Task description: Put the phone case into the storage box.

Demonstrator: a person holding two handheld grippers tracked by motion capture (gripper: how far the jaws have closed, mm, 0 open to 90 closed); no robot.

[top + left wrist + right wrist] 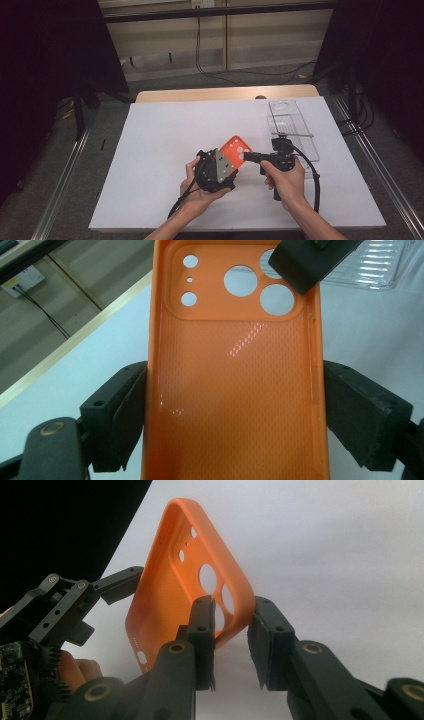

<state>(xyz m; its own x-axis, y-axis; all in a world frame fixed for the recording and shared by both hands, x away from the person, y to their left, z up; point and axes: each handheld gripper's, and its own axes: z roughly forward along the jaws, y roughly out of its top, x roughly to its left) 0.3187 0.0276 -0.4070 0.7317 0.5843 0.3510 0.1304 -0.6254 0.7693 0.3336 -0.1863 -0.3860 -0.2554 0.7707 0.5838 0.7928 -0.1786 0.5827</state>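
An orange phone case (pixel 235 149) with round camera holes is held tilted above the white table. My left gripper (pixel 227 162) is shut on it across its width, one pad on each long side (pixel 127 410), with the hollow inside of the case (pixel 235 390) facing that gripper's camera. My right gripper (pixel 232 630) comes in from the right and is shut on the corner of the case (pixel 170 595) beside the camera holes, one pad inside the rim and one outside. One of its black jaws crosses the top corner in the left gripper view.
A clear plastic package (pixel 292 132) lies on the white table sheet (pixel 165 150) at the back right, just beyond my right hand. Dark floor and metal rails flank the table. A wooden edge (pixel 225 94) runs along the far side.
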